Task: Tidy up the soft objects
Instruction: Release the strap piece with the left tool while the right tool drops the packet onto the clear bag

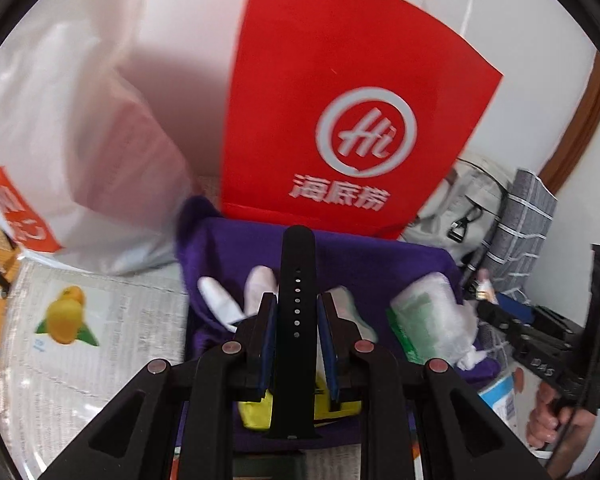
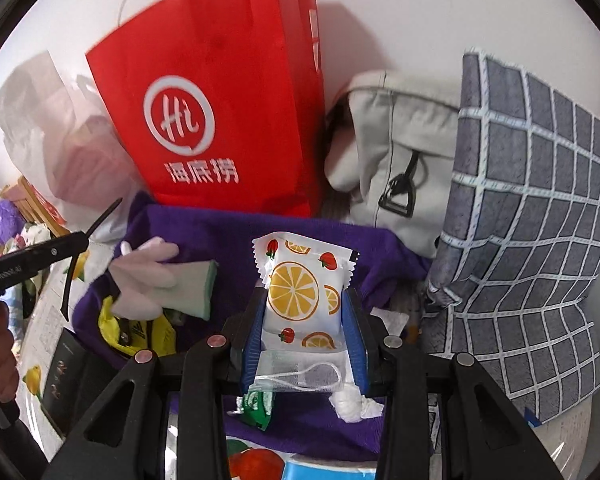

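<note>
My left gripper (image 1: 297, 320) has its fingers (image 1: 267, 322) closed narrow on a black watch strap (image 1: 296, 280), which runs upright between the blue pads, its holed end toward the red paper bag (image 1: 340, 92) and its other end hanging below the pads. My right gripper (image 2: 305, 320) has its fingers (image 2: 354, 328) clamped on a white packet printed with orange slices and strawberries (image 2: 300, 284), crimped top edge pointing toward the red paper bag; a small mesh drawstring pouch (image 2: 300, 376) sits between the fingers just nearer me than the packet, though whether it is gripped too I cannot tell. Landmark: the purple cloth (image 1: 360, 256) spread on the bench (image 1: 100, 320) in front of the red paper bag. Both grippers are held over this cloth. On the cloth: a pale pink glove (image 2: 148, 280) toward its left part, a yellow item with black print (image 2: 156, 332) just nearer than the glove, a green-and-white wrapped packet (image 1: 424, 320) at its right part, and a small green sachet (image 2: 258, 404) at its near edge. Left of the cloth stands a white plastic bag (image 1: 72, 140); right of it, a beige backpack (image 2: 396, 152) and a grey checked cushion (image 2: 532, 220). The bench covering left of the cloth shows a yellow fruit print (image 1: 66, 312).
</note>
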The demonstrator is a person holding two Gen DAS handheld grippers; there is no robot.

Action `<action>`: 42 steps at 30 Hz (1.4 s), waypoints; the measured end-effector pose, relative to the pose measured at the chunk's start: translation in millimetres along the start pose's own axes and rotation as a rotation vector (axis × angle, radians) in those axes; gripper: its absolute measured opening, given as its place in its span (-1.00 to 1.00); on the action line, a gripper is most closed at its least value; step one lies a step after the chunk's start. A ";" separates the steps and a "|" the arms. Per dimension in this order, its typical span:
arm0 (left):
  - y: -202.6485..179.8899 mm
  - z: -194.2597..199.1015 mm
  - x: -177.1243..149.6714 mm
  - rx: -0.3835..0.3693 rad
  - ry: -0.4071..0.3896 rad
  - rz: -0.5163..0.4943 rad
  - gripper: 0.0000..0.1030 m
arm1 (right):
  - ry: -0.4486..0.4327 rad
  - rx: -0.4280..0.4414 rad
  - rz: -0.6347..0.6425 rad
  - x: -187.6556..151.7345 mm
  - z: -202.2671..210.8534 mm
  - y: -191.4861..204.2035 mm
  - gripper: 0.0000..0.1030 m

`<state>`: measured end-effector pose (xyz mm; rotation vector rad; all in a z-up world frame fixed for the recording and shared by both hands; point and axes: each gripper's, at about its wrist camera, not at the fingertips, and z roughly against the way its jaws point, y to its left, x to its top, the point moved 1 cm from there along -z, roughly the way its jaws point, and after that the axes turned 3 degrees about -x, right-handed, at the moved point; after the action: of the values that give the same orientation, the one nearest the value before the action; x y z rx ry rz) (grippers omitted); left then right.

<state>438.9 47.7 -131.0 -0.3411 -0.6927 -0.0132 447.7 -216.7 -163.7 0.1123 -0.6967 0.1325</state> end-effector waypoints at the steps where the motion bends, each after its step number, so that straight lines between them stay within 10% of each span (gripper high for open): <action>1: -1.4 -1.6 -0.7 -0.010 0.004 0.000 -0.61 | 0.008 0.001 -0.001 -0.8 -3.7 -0.2 -0.28; 29: -7.8 -49.8 -17.4 -0.001 0.168 0.004 -0.59 | 0.121 -0.011 -0.008 -13.6 -47.7 -3.1 -0.20; 42: -17.2 -14.1 -7.7 0.058 0.109 -0.040 0.12 | 0.029 -0.044 -0.012 -3.4 -10.5 5.7 0.34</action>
<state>439.6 26.2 -140.7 -0.2690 -0.5912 -0.0494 450.8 -209.9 -173.5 0.0723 -0.6698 0.1066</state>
